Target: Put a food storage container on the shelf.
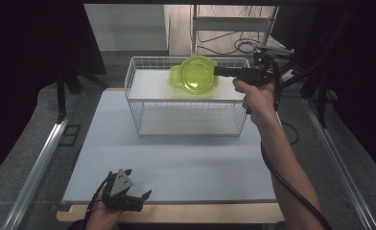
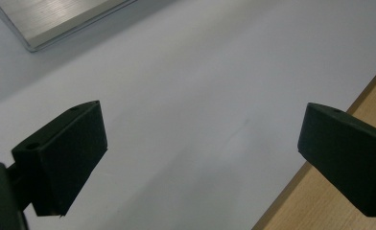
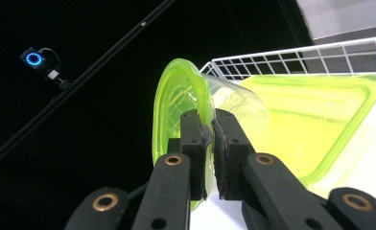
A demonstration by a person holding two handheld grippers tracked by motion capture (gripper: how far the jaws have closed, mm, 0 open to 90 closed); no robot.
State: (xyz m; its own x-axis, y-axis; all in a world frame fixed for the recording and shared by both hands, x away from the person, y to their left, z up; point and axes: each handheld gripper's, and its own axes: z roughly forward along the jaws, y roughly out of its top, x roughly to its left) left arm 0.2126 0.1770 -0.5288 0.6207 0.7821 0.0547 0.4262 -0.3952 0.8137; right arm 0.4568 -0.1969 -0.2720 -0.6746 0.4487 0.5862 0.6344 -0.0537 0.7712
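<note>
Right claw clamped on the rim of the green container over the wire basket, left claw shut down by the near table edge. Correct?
Not quite: the left claw is open, jaws wide apart over bare table in the left gripper view. Right claw does clamp the green container above the wire basket.

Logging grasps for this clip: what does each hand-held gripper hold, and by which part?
The right hand-held gripper pinches the green container by its rim, above the wire basket. The left hand-held gripper holds nothing, jaws open.
</note>
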